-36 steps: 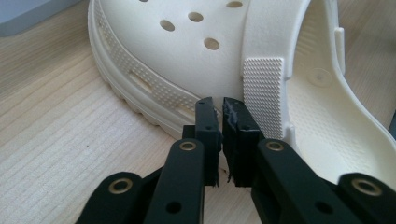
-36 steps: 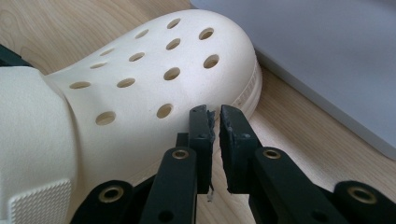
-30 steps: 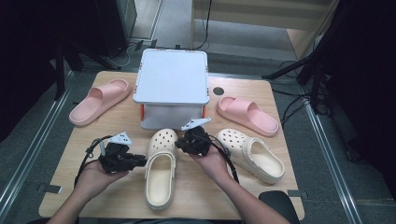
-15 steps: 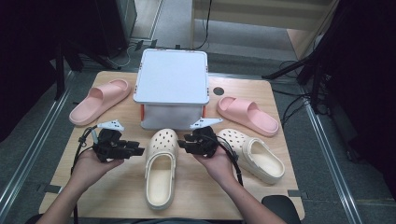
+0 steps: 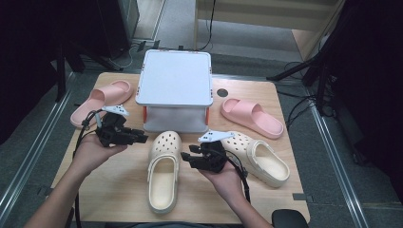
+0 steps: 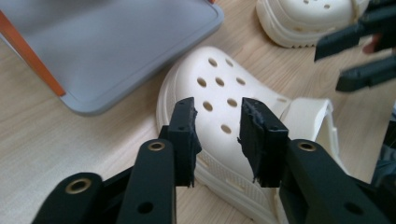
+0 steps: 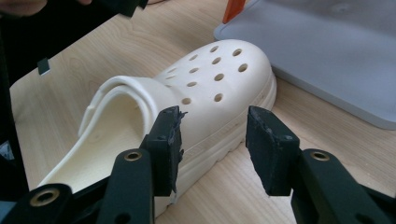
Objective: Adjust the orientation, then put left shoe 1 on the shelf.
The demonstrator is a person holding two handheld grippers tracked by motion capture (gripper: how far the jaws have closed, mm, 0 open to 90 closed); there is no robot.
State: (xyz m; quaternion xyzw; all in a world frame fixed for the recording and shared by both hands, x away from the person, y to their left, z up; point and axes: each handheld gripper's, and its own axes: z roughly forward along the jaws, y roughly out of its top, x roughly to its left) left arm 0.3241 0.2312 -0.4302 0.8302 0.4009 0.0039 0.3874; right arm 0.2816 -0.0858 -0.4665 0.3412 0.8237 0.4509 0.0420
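**Both grippers released and lifted clear of the centre clog**

We compare the earlier high views with the current one. A second ago both grippers sat close against the cream clog (image 5: 164,171) at the lower centre of the frame. Now the left gripper (image 5: 141,137) hangs at left centre, above and apart from the clog's toe, and the right gripper (image 5: 186,158) sits just beside the clog's right edge without touching it.

In the left gripper view the fingers (image 6: 184,135) stand apart with nothing between them; they have just been closing a little. In the right gripper view the fingers (image 7: 271,149) stand wide apart, having just been opening, and the clog's sole lies beyond them, not pinched.

The clog has stayed in place on the wooden table (image 5: 114,190), toe pointing up-frame toward the grey box (image 5: 175,78). Its mate (image 5: 259,156) lies at lower right; two pink slides (image 5: 97,99) (image 5: 252,116) flank the box.

We judge that the clog's placement is finished and that both grippers are free for the next item.
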